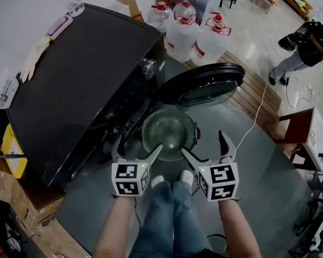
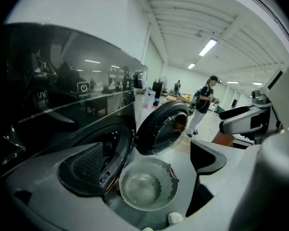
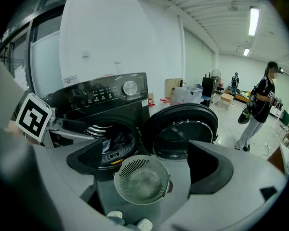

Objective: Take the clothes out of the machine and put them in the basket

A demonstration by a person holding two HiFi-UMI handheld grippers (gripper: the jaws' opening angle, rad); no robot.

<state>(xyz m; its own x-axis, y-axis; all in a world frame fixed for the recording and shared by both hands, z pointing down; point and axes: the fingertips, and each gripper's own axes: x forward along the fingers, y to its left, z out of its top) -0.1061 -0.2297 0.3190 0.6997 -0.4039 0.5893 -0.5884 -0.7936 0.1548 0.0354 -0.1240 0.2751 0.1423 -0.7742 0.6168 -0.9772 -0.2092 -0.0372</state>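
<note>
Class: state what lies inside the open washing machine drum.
Crumpled clothes, dark with one paler piece, lie in the drum. Shadow and the rim hide the rest; their number is unclear.

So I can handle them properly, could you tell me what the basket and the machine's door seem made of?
The basket: pale matt plastic by the look, its wall moulded in thin slots. The door: glossy dark rim, probably plastic, around a clear, reflective, glass-like window.

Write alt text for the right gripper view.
The right gripper, jaws open and empty, faces an empty round slotted basket on the floor before a dark front-loading washing machine. Its door hangs open to the right, with clothes visible inside; a person stands in the background at right.
</note>
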